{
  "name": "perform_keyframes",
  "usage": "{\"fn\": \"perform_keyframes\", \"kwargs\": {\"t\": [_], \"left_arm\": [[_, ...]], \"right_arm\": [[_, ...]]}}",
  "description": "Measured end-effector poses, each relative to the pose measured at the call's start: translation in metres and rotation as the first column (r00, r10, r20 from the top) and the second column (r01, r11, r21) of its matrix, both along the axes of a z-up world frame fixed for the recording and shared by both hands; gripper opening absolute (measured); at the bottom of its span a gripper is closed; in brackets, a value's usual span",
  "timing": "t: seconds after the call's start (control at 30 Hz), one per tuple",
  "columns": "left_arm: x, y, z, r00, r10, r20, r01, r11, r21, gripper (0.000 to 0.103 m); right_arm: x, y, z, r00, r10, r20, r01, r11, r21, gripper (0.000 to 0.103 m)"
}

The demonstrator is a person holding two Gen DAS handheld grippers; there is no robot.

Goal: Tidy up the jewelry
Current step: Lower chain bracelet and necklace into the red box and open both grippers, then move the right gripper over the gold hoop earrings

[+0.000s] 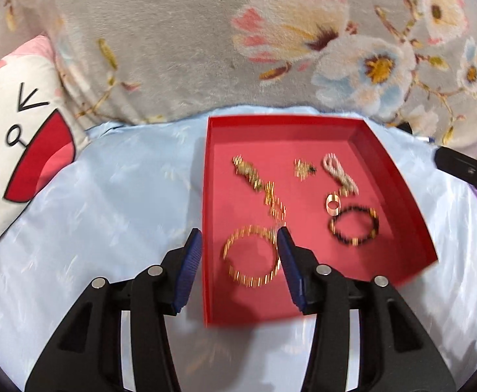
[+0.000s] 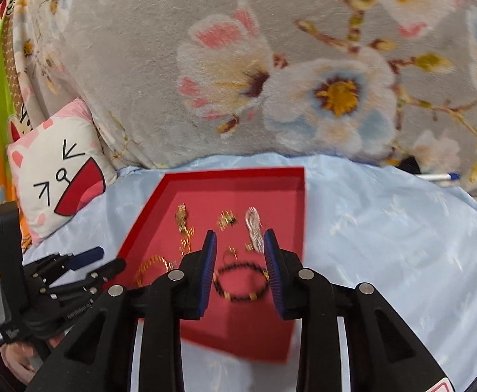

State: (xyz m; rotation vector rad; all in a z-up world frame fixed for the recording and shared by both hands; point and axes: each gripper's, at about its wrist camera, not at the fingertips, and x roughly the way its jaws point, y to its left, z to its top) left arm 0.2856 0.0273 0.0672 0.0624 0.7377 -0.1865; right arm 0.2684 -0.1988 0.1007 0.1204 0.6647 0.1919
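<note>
— Pale blue sheet [image 1: 124,196] on the bed, flowered grey blanket [image 1: 179,39] behind. Where's the jewelry?

— All in the red tray [image 1: 398,202]: gold bangle [image 1: 251,256], dark beaded bracelet [image 2: 241,282], a ring [image 1: 332,205], smaller bits.

— And the grippers?

— Left gripper [image 1: 240,238] hangs partly open over the bangle, empty. Right gripper [image 2: 240,238] stands narrower above the beaded bracelet, gripping nothing.

Red tray [image 1: 398,196] open above; blanket [image 1: 173,49] blocks behind.
</note>
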Motion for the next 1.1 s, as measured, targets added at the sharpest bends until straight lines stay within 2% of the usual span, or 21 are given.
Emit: {"fn": "perform_keyframes", "kwargs": {"t": [0.17, 0.27, 0.47, 0.6, 1.0, 1.1], "left_arm": [[-0.035, -0.002, -0.008, 1.0, 0.003, 0.01, -0.003, 1.0, 0.027, 0.046], [-0.056, -0.008, -0.013, 0.999, 0.005, 0.033, -0.007, 0.999, 0.051, 0.046], [-0.089, -0.023, -0.029, 1.0, -0.011, 0.027, 0.009, 0.997, 0.077, 0.052], [-0.103, -0.03, -0.04, 1.0, -0.022, 0.001, 0.022, 0.997, 0.075, 0.052], [-0.134, -0.023, -0.061, 0.999, -0.01, -0.051, 0.013, 0.999, 0.053, 0.052], [-0.141, -0.022, -0.06, 0.999, -0.015, -0.046, 0.017, 0.999, 0.038, 0.058]], "right_arm": [[-0.051, -0.002, -0.013, 1.0, -0.008, -0.005, 0.008, 0.999, -0.041, 0.032], [-0.078, 0.002, -0.027, 1.0, 0.001, -0.017, -0.002, 0.999, -0.049, 0.038], [-0.118, 0.01, -0.061, 0.996, 0.011, -0.092, -0.015, 0.999, -0.043, 0.039], [-0.135, 0.009, -0.073, 0.991, 0.012, -0.13, -0.015, 1.0, -0.024, 0.039], [-0.195, -0.006, -0.098, 0.986, -0.035, -0.16, 0.028, 0.998, -0.049, 0.042], [-0.203, -0.007, -0.105, 0.982, -0.021, -0.187, 0.019, 1.0, -0.013, 0.042]]}}
